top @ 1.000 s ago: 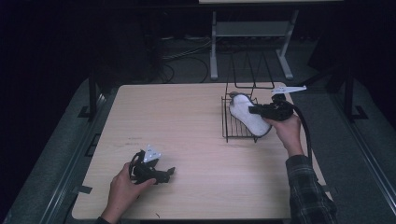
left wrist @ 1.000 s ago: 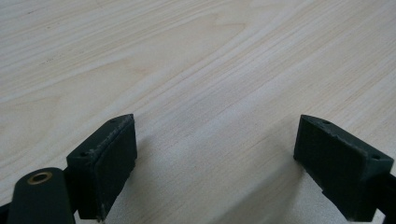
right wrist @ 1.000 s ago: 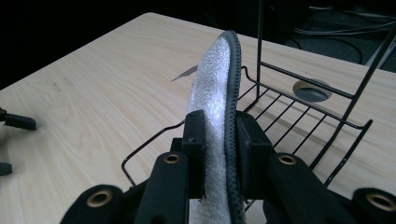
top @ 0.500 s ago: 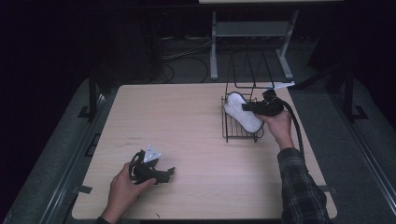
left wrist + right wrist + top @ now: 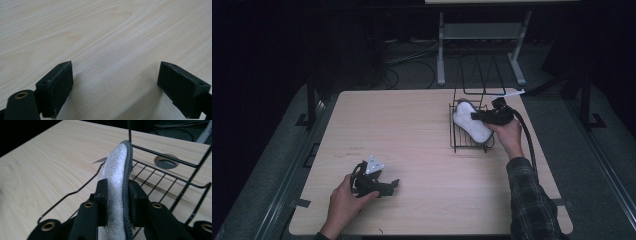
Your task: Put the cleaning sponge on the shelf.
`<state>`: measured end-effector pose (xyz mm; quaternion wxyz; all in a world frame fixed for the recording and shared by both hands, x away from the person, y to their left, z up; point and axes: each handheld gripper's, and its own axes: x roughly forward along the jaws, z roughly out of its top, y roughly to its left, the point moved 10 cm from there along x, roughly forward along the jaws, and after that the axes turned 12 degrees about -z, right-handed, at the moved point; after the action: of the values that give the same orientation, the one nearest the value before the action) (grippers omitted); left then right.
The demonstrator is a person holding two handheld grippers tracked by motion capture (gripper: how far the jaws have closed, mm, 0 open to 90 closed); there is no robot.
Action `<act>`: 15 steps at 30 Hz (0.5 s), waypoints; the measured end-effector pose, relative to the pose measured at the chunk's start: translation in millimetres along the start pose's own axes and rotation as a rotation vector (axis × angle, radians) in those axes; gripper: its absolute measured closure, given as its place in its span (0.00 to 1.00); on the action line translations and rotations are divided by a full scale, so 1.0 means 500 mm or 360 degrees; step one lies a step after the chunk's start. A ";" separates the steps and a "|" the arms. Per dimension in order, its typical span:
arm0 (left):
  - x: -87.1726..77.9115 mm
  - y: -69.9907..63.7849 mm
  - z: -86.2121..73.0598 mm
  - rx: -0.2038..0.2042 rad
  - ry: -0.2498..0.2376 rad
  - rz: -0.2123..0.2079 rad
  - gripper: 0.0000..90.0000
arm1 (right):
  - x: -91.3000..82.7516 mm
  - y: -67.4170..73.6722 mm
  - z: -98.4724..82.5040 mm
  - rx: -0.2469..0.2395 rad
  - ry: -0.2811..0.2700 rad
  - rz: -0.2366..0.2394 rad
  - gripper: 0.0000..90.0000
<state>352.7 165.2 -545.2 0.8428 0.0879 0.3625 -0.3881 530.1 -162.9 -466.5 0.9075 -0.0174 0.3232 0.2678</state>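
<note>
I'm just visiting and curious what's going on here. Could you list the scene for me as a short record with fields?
Setting: wooden table, dark room
Left gripper: resting low on the table, fingers wide apart, nothing between them
Right gripper: jaws have just been opening a little; fingers still on either side of a white insole
Insole: white fleecy face, dark edge, standing on its edge in the right gripper view
Rack: black wire, at the table's right side; insole lies inside it
Work shown: placing the insole in the rack

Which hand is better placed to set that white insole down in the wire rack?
Right. The right gripper has the white insole between its jaws over the wire rack; the left gripper rests far off, open.
</note>
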 end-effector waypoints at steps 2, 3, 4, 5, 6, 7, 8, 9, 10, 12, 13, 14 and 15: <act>0.000 0.000 0.000 -0.0001 0.0000 0.0000 0.14 | 0.002 -0.002 -0.001 -0.0003 0.0000 -0.0013 0.77; 0.000 0.000 0.000 -0.0001 0.0000 0.0000 0.14 | 0.004 -0.006 -0.002 -0.0012 0.0001 -0.0027 0.75; 0.000 0.000 0.000 -0.0001 0.0000 0.0000 0.14 | 0.004 -0.006 -0.002 -0.0012 0.0001 -0.0027 0.75; 0.000 0.000 0.000 -0.0001 0.0000 0.0000 0.14 | 0.006 -0.008 -0.003 -0.0016 0.0003 -0.0040 0.73; 0.000 0.000 0.000 -0.0001 0.0000 0.0001 0.14 | 0.010 -0.012 -0.006 -0.0021 0.0010 -0.0055 0.71; 0.000 0.000 0.000 0.0000 0.0000 0.0000 0.14 | 0.010 -0.012 -0.006 -0.0021 0.0010 -0.0055 0.71; 0.000 0.000 0.000 -0.0001 0.0000 0.0000 0.14 | 0.011 -0.014 -0.007 -0.0020 0.0013 -0.0062 0.70; 0.000 0.000 0.000 0.0000 0.0000 0.0000 0.14 | 0.012 -0.016 -0.009 -0.0013 0.0019 -0.0069 0.69; 0.000 0.000 0.000 0.0000 0.0000 0.0000 0.14 | 0.012 -0.016 -0.009 -0.0013 0.0019 -0.0069 0.69; 0.000 0.000 0.000 0.0000 0.0000 0.0000 0.14 | 0.013 -0.019 -0.010 -0.0017 0.0023 -0.0086 0.65; 0.000 0.000 0.000 -0.0001 0.0000 0.0001 0.14 | 0.014 -0.021 -0.011 -0.0019 0.0026 -0.0094 0.63; 0.000 0.000 0.000 -0.0001 0.0000 0.0001 0.14 | 0.015 -0.026 -0.013 -0.0021 0.0033 -0.0109 0.60; 0.000 0.000 0.000 -0.0001 0.0000 0.0001 0.14 | 0.015 -0.028 -0.014 -0.0017 0.0035 -0.0123 0.58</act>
<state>352.7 165.1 -545.2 0.8429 0.0876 0.3625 -0.3878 537.8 -172.8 -478.2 0.9134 -0.0376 0.3308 0.2341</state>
